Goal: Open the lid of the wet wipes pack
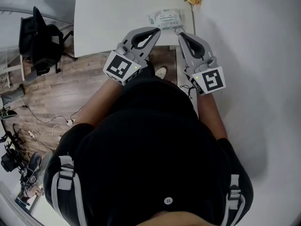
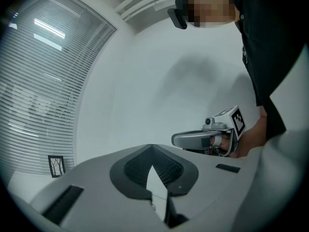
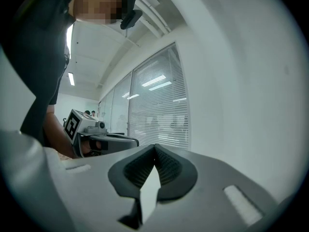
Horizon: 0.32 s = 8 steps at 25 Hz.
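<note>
The person's black-clad torso (image 1: 155, 140) fills the foreground. Ahead of it, the grey left gripper (image 1: 156, 30) and grey right gripper (image 1: 180, 33) each have their jaws pressed together on nothing. The white, green-printed soft wet wipes pack (image 1: 168, 19) lies flat on the white table (image 1: 108, 18), just beyond both tips. Both grippers point level, side by side.

All three views are being lit softly and evenly. Light is being supplied by ceiling strips (image 3: 71, 79) and mirrored in the blinded window (image 3: 159, 95). Straight lines are being bent toward the dark, vignetted corners. A faint shadow is being thrown on the wall (image 2: 193, 76) — the right gripper (image 3: 154, 149), close to the lens, is being rendered slightly soft.
</note>
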Available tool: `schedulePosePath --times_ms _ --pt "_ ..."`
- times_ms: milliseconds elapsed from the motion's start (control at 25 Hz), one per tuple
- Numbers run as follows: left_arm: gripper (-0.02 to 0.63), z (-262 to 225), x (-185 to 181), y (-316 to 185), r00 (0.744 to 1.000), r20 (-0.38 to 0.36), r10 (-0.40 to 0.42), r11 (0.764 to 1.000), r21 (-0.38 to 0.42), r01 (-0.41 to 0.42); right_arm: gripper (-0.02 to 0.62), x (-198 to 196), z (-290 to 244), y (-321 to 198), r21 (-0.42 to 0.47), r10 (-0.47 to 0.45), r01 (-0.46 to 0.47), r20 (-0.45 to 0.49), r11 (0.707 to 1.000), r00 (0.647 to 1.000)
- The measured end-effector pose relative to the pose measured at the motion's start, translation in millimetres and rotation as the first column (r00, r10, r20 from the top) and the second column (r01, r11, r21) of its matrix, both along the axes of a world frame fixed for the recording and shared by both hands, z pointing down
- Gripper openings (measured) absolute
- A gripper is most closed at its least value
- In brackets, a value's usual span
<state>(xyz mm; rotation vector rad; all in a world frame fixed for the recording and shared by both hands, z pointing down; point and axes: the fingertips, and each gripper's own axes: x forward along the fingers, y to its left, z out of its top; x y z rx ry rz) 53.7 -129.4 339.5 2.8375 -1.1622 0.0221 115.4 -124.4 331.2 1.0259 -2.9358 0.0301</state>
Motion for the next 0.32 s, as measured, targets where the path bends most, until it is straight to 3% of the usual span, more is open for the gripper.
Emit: schedulePosePath --times_ms 320 --pt "0.008 -0.5 -1.0 2.6 1.000 0.007 -0.003 1.000 0.004 0.003 0.009 -1.4 -2.9 2.4 0.008 -0.004 0.004 -0.005 1.000 1.000"
